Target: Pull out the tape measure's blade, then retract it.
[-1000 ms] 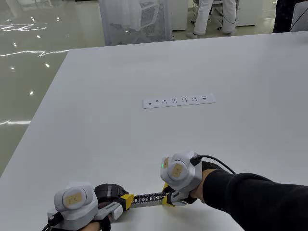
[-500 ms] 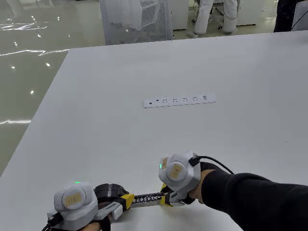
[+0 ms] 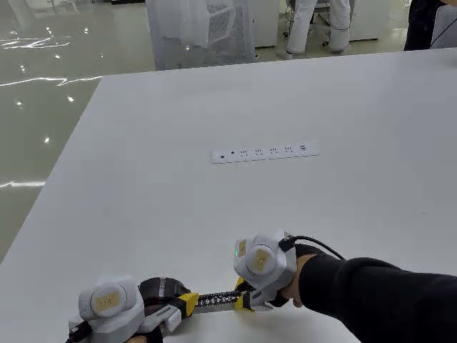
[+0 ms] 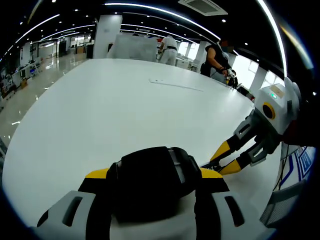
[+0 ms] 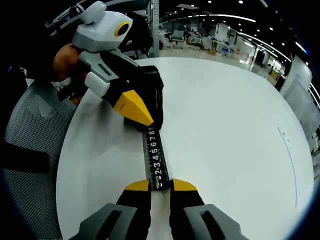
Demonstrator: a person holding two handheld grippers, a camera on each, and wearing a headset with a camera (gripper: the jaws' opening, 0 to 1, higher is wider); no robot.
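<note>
Right at the near edge of the table (image 3: 214, 107), the left tongs (image 4: 154, 175) are clamped around the black case of the tape measure (image 5: 152, 87). Their 2 yellow-tipped jaws press against opposite sides of the case, which rests on the white surface. To the right of it, the right tongs (image 5: 160, 186) are pinched narrow on the free end of the blade (image 5: 154, 155), with 1 yellow tip on each side of the strip. The blade is drawn out a short way and runs straight between the 2 tongs, lying flat just above or on the table; I cannot tell which. It is dark with white markings, and the digits 2 to 9 read along it in the right gripper view. The 2 tongs face each other, near but not touching.

A black sleeve (image 3: 371, 296) comes in from the near right behind the right tongs, with a black cable looping off their grey body. A hand (image 5: 65, 60) grips the left tongs from behind. Just off the table's near edge stands a chair (image 5: 30, 130) with a grey mesh back. Well beyond the tongs, toward the middle of the table, a white power strip (image 3: 264, 151) lies flat, its long side running left to right. Past the far edge, a person's legs (image 3: 314, 21) in light trousers stand on a glossy floor.
</note>
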